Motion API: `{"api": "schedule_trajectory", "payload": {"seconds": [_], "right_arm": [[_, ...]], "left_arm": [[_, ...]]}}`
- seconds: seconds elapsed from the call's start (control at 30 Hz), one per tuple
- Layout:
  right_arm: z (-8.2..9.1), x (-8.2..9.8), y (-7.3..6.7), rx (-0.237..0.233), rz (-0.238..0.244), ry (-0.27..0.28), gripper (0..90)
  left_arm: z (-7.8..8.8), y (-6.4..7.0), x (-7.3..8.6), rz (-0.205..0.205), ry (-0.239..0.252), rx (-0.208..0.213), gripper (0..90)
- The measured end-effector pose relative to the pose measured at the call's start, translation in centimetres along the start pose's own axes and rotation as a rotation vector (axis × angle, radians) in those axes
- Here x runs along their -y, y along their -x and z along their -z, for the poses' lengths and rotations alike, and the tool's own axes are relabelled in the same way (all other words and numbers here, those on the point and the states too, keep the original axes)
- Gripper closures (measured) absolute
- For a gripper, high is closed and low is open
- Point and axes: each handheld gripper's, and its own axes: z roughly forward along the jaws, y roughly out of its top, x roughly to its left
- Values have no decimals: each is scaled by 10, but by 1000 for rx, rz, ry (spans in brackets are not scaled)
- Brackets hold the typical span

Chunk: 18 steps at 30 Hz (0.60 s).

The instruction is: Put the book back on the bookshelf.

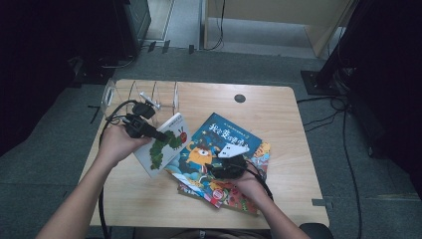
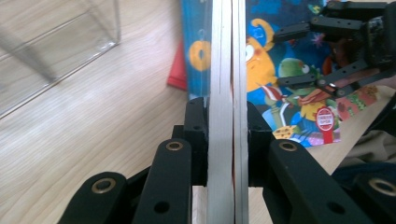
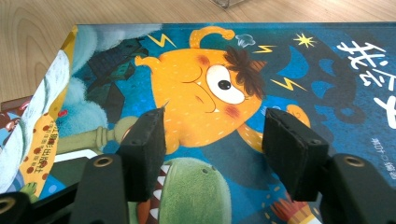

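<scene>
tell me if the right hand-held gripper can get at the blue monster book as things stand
Probably yes. The right hand-held gripper hangs with open jaws, nothing between them, right over the blue monster book, which tops the pile. The caterpillar book is clamped in the left hand-held gripper, off to one side.

Caterpillar book (image 1: 166, 143) left of 3 stacked books (image 1: 219, 164), clear rack (image 1: 142, 97) behind, all on table (image 1: 278, 114)

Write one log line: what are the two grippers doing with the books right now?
left gripper: shut on caterpillar book, tilted off table | right gripper: open over blue monster book, nothing between fingers | clear rack: behind
</scene>
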Motion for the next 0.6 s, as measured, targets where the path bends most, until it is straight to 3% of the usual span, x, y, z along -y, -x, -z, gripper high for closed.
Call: {"api": "schedule_trajectory", "payload": {"seconds": [0.4, 0.6], "right_arm": [[0, 0, 0, -8, 2, -2, 366], [0, 0, 0, -7, 3, -3, 365]], "left_arm": [[26, -7, 4, 29, 5, -55, 775], [43, -15, -1, 52, 26, -59, 776]]}}
